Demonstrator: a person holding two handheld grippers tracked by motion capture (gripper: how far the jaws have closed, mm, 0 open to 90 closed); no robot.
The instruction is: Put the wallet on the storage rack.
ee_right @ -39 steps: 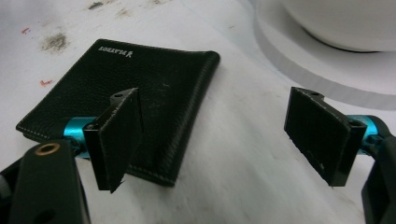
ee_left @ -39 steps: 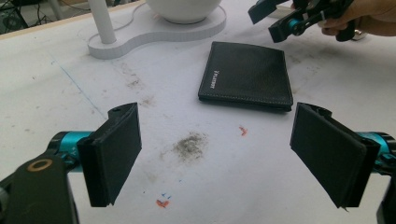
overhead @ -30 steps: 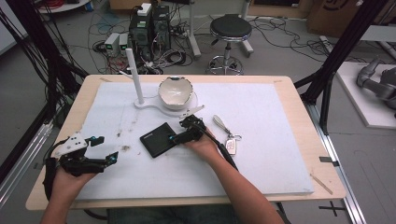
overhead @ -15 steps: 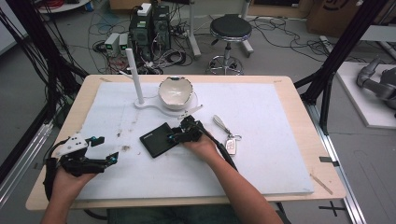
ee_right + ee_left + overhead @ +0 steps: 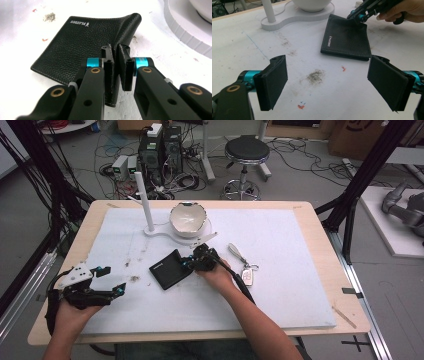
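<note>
A black leather wallet [image 5: 170, 269] lies near the middle of the white foam-covered counter [image 5: 280, 285], just in front of the bowl stand. In the right gripper view the wallet [image 5: 82, 42] shows pebbled grain, pale stitching along its edge and a small white logo; its near corner is lifted and curled up off the counter.

The right hand-held gripper [image 5: 192, 262] is clamped on that corner: its 2 black jaws stand nearly together with the leather edge pinched between them [image 5: 115, 67]. The person's right hand [image 5: 215, 272] holds it from behind. From the left gripper view the same gripper [image 5: 362, 12] touches the wallet's [image 5: 347, 37] far corner.

The left hand-held gripper [image 5: 112, 280] rests low over the counter's near left part, well apart from the wallet. Its jaws are spread wide with nothing between them [image 5: 327, 85]; below them sits a grey smudge [image 5: 315, 76] on the foam, with small red marks nearby.

Behind the wallet stands a white bowl [image 5: 188, 219] on a flat white base [image 5: 160, 232] that also carries an upright white post [image 5: 142, 200]. To the right of the right hand lies a car key fob [image 5: 247, 276] on a strap, touching the counter.
</note>
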